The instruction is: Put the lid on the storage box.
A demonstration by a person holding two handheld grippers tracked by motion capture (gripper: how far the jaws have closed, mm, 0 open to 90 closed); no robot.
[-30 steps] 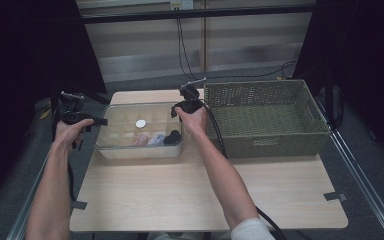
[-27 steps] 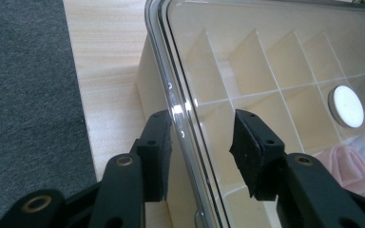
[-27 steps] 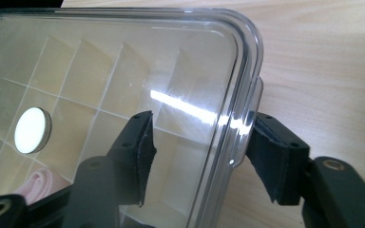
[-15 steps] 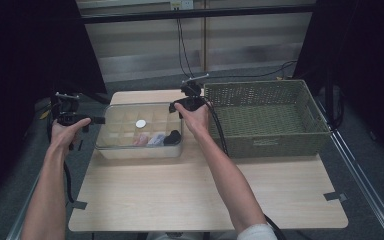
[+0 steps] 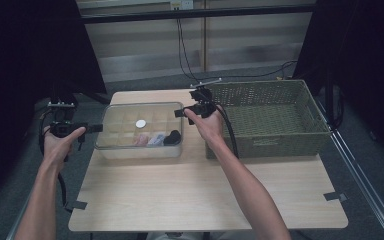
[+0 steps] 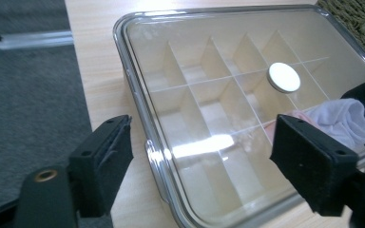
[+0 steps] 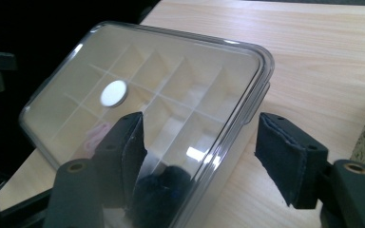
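A clear, lidded, compartmented plastic box point(image 5: 140, 131) lies flat on the table, holding small items.

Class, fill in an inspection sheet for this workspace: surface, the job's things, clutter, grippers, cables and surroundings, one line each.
Surface: pale wooden table, black tape tabs at its edges.
Job's things: clear lidded box with divided compartments; a white round knob on the lid; rolled socks inside.
Clutter: empty green wicker basket beside the box.
Grippers: left gripper and right gripper at opposite ends of the box, jaws just opened, gripping nothing.
Cables: black cable trailing from the right gripper; more hang on the back wall.
Surroundings: grey floor, dark curtains.
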